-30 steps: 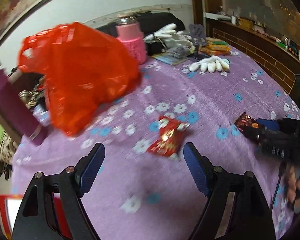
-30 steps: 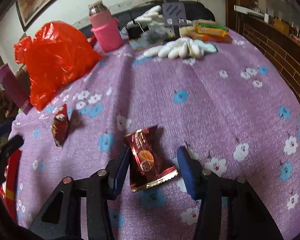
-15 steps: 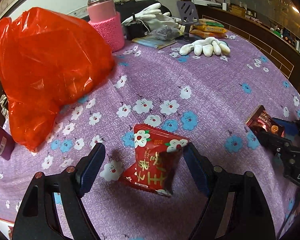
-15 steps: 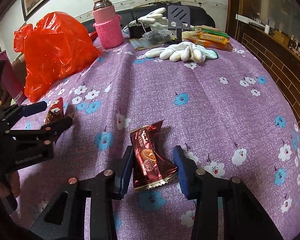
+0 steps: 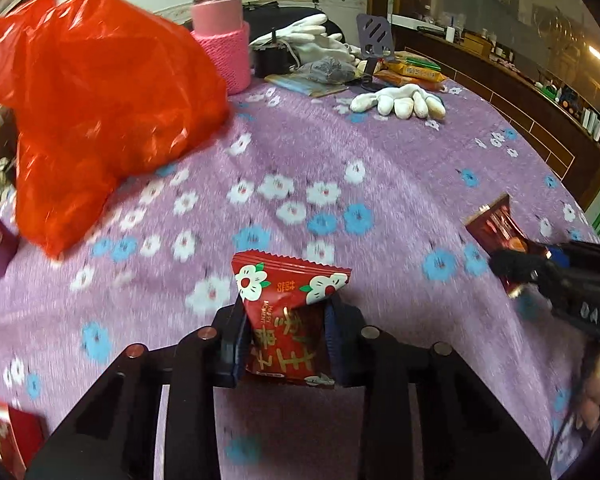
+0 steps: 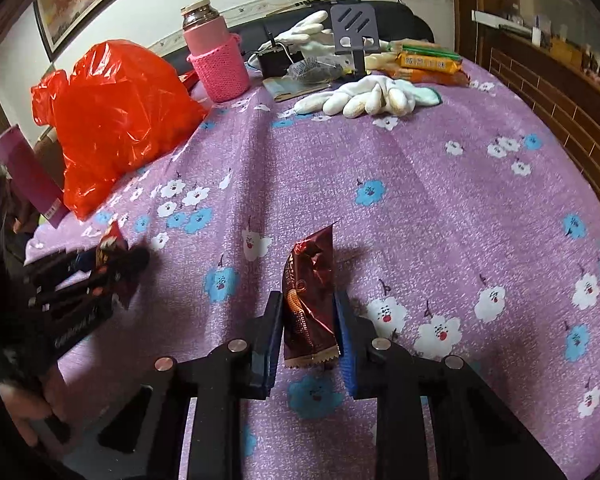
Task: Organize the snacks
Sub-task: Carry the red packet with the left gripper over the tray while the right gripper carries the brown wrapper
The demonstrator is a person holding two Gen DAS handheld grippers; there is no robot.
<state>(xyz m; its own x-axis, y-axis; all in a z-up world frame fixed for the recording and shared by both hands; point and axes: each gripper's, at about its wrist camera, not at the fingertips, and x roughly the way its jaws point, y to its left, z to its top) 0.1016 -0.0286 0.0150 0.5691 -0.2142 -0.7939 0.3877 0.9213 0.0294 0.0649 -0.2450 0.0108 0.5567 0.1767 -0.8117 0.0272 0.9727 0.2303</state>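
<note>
My left gripper [image 5: 286, 332] is shut on a red snack packet with white flowers [image 5: 288, 312] and holds it just above the purple flowered tablecloth [image 5: 380, 184]. My right gripper [image 6: 310, 320] is shut on a dark brown foil snack packet [image 6: 310, 296], which stands upright between the pads. In the left wrist view the right gripper [image 5: 540, 268] shows at the right with the brown packet [image 5: 500, 224]. In the right wrist view the left gripper [image 6: 112, 264] shows at the left with the red packet [image 6: 110, 246].
A red plastic bag [image 5: 96, 96] lies at the back left. A pink flask [image 6: 216, 60], white gloves [image 6: 364, 96], a grey phone stand [image 6: 354, 32] and orange snack packs [image 6: 428, 64] sit at the back. A purple cylinder [image 6: 28, 176] stands at the left edge.
Both grippers have closed on their packets. The left one moved forward over the red packet and gripped it; the right one squeezed the brown packet, now upright.
</note>
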